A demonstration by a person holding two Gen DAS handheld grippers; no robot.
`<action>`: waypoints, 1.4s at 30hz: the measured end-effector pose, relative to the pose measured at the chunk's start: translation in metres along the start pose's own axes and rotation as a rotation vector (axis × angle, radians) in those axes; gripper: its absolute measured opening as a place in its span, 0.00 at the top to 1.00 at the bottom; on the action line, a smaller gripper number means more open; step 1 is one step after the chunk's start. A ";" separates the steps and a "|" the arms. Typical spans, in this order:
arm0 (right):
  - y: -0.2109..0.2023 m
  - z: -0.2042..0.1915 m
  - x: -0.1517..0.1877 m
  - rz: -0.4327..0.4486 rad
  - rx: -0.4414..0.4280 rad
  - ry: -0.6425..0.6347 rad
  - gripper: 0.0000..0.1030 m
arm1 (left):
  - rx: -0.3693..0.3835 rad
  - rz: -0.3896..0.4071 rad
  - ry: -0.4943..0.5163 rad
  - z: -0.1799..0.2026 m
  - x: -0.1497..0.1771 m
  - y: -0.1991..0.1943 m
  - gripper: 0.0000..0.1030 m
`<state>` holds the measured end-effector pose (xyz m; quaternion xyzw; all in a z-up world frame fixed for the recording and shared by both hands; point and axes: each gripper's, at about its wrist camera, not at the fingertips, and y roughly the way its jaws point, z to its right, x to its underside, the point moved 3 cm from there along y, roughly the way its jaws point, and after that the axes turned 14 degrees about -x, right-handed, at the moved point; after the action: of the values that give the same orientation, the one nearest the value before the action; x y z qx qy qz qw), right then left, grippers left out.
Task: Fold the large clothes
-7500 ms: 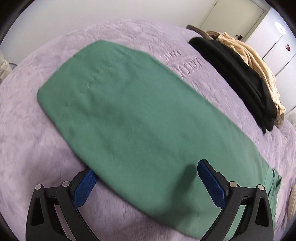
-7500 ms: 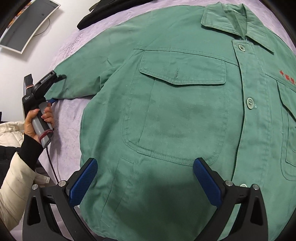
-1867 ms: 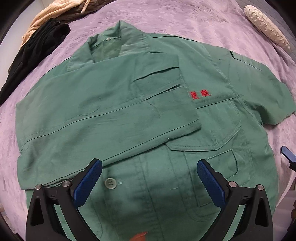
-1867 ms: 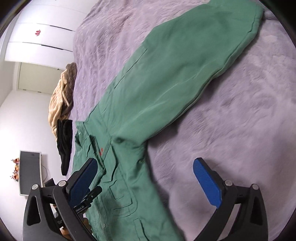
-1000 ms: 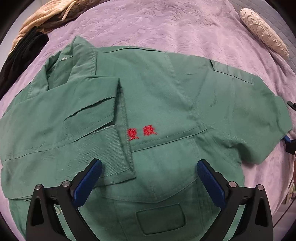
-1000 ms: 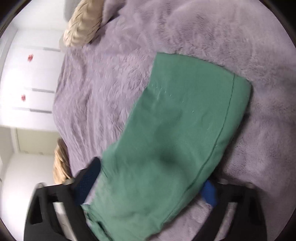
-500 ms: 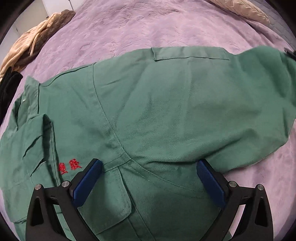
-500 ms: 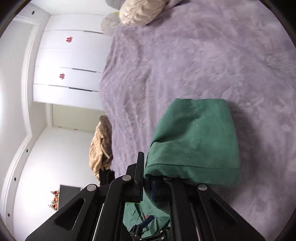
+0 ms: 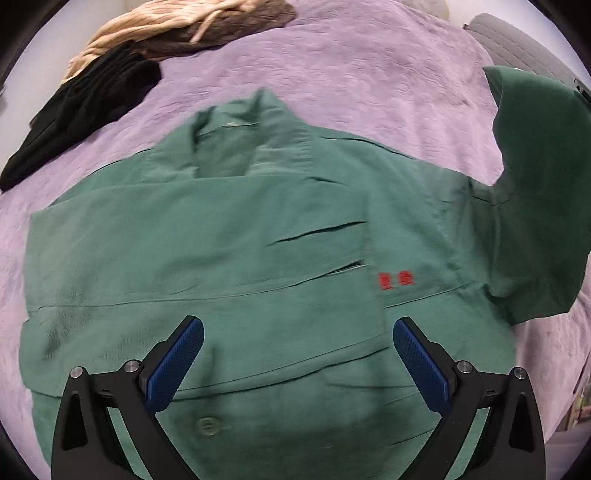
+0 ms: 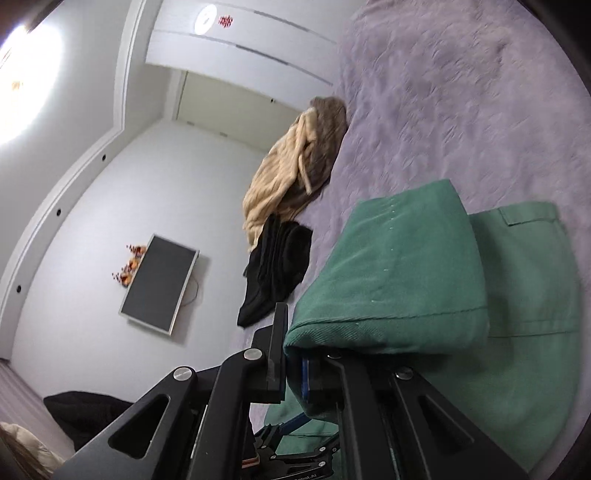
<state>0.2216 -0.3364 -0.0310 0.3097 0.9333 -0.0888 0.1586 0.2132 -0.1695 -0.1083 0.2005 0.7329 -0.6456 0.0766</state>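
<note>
A green cotton work jacket w/ red embroidered characters (image 9: 236, 258) is spread front-up on a bed covered w/ a lilac plush blanket (image 9: 369, 74). One sleeve is laid folded across the chest, its cuff edge ending just beside the red characters (image 9: 396, 279). A round green button (image 9: 207, 424) is seen low on the front, between the fingers of the left gripper (image 9: 297, 363).

The left gripper is held wide open above the jacket's lower front; nothing is between its blue pads (image 9: 173, 363), and whether fabric is touched can't be told.

The other sleeve (image 9: 535, 206) is lifted off the bed at the right edge of the left wrist view, bent upward from the shoulder seam. In the right wrist view the cuff end of that sleeve (image 10: 399, 280) is clamped in the right gripper (image 10: 295, 373), jaws nearly together on the hem, w/ the cloth draped over the gripper's top.

At the bed's far side a black garment (image 9: 85, 107) is lying beside a beige and brown knit heap (image 9: 177, 26), touching it. A dark wall-mounted screen (image 10: 159, 284) and white wardrobe doors (image 10: 240, 40) are seen beyond. No containers are in view.
</note>
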 end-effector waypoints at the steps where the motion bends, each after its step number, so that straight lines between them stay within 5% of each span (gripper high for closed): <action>1: 0.029 0.005 0.017 -0.046 -0.008 0.022 0.93 | -0.022 -0.008 -0.019 -0.012 0.008 0.002 0.00; 3: 0.064 0.020 0.041 -0.113 0.015 0.045 0.93 | -0.056 -0.031 -0.046 -0.034 0.018 0.008 0.00; 6: 0.122 0.045 0.089 -0.269 0.172 0.013 0.92 | -0.097 -0.076 -0.083 -0.077 0.037 0.018 0.00; 11: 0.145 0.084 0.135 -0.371 0.367 0.045 0.84 | -0.140 -0.097 -0.133 -0.135 0.060 0.025 0.00; 15: 0.123 0.078 0.133 -0.270 0.322 0.113 0.40 | -0.143 -0.104 -0.167 -0.165 0.065 0.030 0.00; 18: 0.105 0.073 0.118 -0.140 0.370 0.130 0.40 | -0.138 -0.101 -0.180 -0.180 0.066 0.031 0.00; 20: 0.100 0.072 0.102 -0.071 0.394 0.139 0.59 | -0.131 -0.098 -0.189 -0.188 0.067 0.030 0.00; 21: 0.105 0.068 0.094 -0.068 0.416 0.116 0.86 | -0.129 -0.099 -0.193 -0.191 0.067 0.030 0.00; 22: 0.111 0.060 0.090 -0.080 0.436 0.067 0.86 | -0.126 -0.099 -0.199 -0.194 0.066 0.030 0.00; 26: 0.174 0.020 0.115 -0.284 0.484 -0.228 0.86 | -0.120 -0.093 -0.226 -0.214 0.071 0.022 0.00; 29: 0.210 0.018 0.154 -0.457 0.529 -0.325 0.81 | -0.129 -0.080 -0.250 -0.235 0.072 0.014 0.00; 33: 0.219 0.025 0.197 -0.615 0.552 -0.371 0.45 | -0.183 -0.060 -0.276 -0.256 0.060 0.017 0.00; 36: 0.191 0.020 0.195 -0.596 0.516 -0.335 0.44 | -0.199 -0.053 -0.294 -0.267 0.048 0.019 0.00; 42: 0.068 0.033 0.117 -0.289 0.605 -0.148 0.44 | -0.148 -0.001 -0.218 -0.238 0.011 0.014 0.00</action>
<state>0.1819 -0.2268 -0.1078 0.2001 0.8849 -0.4052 0.1124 0.2438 0.0662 -0.0882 0.1226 0.7662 -0.6076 0.1699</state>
